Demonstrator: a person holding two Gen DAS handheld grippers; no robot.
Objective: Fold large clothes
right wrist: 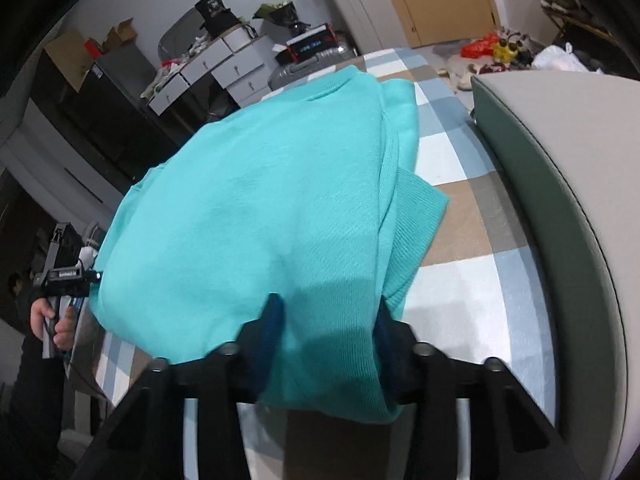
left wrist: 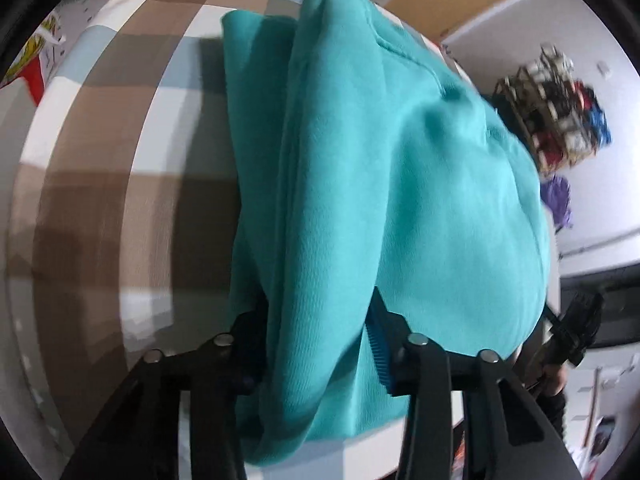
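**Both grippers clamped on the sweater**

Left wrist: left gripper clenched on a thick bunch of teal sweater, blue pads pressing the cloth. Sweater folded, stretching ahead over checked bedding. Far right, other gripper in a hand.

Right wrist: right gripper likewise pinching sweater edge. Headboard to the right.

Left gripper, right gripper; fingers clamped, angled downward
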